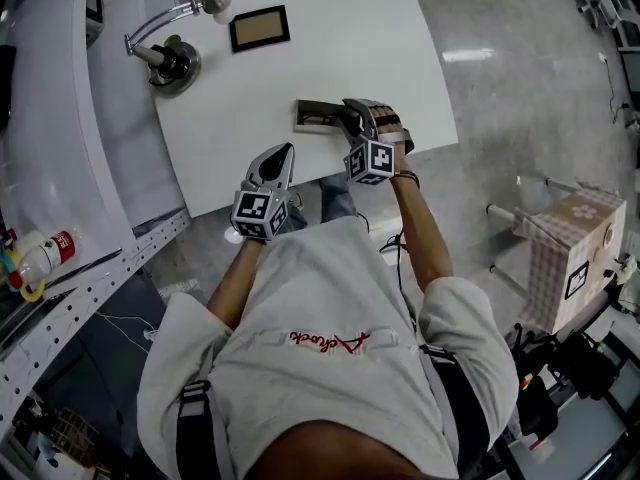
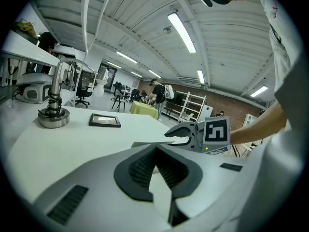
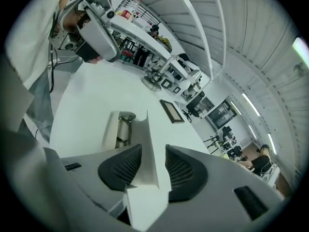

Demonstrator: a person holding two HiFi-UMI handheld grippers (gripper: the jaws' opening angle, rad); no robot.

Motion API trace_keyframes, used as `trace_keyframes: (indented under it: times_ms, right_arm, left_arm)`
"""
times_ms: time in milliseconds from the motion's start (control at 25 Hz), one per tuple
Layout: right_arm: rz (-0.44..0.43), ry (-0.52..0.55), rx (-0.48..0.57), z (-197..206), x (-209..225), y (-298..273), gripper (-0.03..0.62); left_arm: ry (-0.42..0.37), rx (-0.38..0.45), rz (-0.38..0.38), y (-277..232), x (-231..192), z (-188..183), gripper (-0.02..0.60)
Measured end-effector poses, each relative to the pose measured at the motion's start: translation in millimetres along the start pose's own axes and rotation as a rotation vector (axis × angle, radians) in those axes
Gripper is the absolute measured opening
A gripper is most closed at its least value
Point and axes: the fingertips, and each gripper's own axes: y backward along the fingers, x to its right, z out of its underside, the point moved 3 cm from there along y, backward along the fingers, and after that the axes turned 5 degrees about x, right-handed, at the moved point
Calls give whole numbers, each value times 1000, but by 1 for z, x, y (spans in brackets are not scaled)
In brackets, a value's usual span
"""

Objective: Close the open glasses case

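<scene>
- My right hand-held gripper (image 3: 153, 151) hung released astride the lid (image 3: 143, 129) of the glasses case (image 3: 116, 129).
- My left hand-held gripper (image 2: 153, 151) was clenched, empty.
- A lopsided push could skid the case.

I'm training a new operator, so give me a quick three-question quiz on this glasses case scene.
1. True or false: the glasses case is already closed.
2. What stands between the jaws of the right gripper? A) a picture frame B) the case's lid C) nothing
3. Which gripper has its jaws together?
Key: 1 false, it lies open on the table. 2 B, with the jaws apart on either side of it. 3 the left gripper, which holds nothing.
</scene>
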Motion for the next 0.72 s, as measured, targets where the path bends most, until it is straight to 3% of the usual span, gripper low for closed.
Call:
trace_keyframes:
  times_ms: [240,400,720]
  right_arm:
    - [-11,18,-32,7,2,-7,163]
    - [-26,36,-38,7,0,-8,43]
    - [-43,19,-33,4,-6,-2,38]
  left_arm:
    - [-2,-2,-3,0,-4,-2,31]
    - [-3,-8,-9,0,-5,-1,31]
    - [-10,-13,2,-1,0,0,31]
